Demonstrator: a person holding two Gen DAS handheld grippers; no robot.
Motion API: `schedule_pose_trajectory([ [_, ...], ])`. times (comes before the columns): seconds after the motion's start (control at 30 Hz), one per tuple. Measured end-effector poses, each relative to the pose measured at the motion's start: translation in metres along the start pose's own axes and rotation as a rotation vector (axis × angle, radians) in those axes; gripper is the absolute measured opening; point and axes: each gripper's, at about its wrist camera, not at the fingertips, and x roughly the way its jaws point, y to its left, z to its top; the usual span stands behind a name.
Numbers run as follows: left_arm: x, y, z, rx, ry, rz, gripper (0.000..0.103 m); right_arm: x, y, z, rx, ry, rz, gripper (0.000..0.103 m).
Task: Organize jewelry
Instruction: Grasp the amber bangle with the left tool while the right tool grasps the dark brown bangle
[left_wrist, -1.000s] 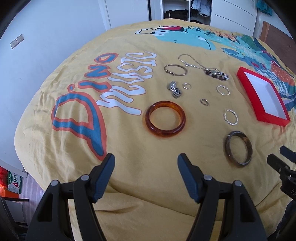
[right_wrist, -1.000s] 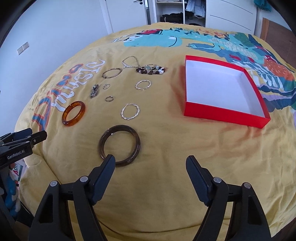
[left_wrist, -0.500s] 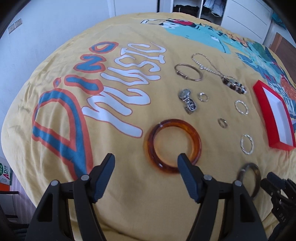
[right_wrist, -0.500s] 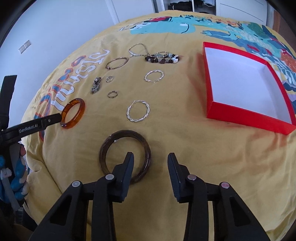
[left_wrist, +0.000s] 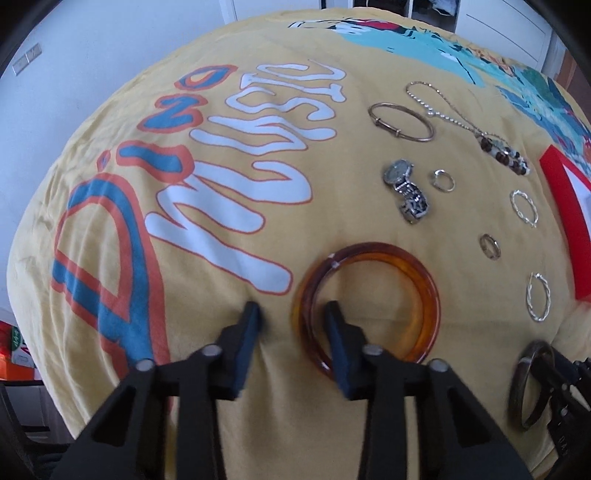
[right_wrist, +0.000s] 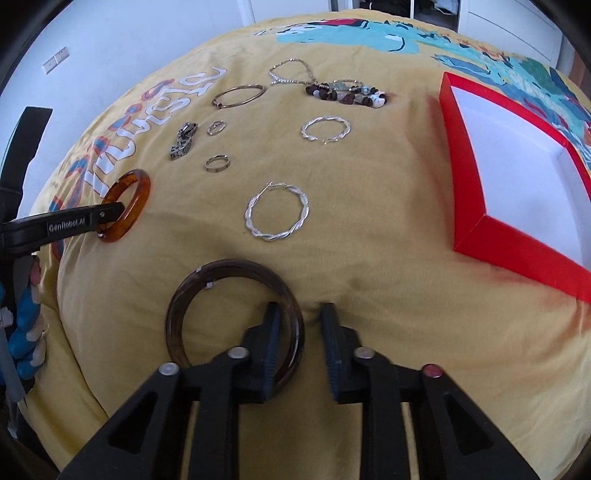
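Observation:
An amber bangle lies on the yellow bedspread; it also shows in the right wrist view. My left gripper is open and straddles the bangle's left rim, one finger inside the ring, one outside. A dark brown bangle lies nearer the front, also seen in the left wrist view. My right gripper is open and straddles its right rim. A red box with a white inside stands at the right.
Further back lie two silver twisted hoops, two small rings, a watch, a thin metal bangle, a chain and a bead bracelet. The bed edge drops off at the left.
Both grippers have moved forward and down onto the bangles and narrowed. The left now straddles the amber bangle's rim, the right the dark bangle's rim.

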Motion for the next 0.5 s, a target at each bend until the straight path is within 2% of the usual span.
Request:
schedule_pose_trajectory([
  [0.03,-0.003,-0.002,-0.001,0.008,-0.004,0.011,0.014,-0.002,-0.003,0.001,0.012,-0.001,0.000,0.009],
  [0.07,-0.006,-0.002,-0.003,0.013,-0.007,0.023,0.011,-0.003,-0.005,0.001,0.019,-0.001,0.003,0.009],
  [0.33,-0.039,0.001,-0.015,0.027,-0.038,0.056,0.009,-0.052,-0.006,-0.014,0.026,-0.082,-0.005,0.009],
  [0.5,-0.071,-0.008,-0.014,0.042,-0.080,0.028,0.009,-0.089,-0.017,-0.021,0.060,-0.158,-0.016,0.009],
])
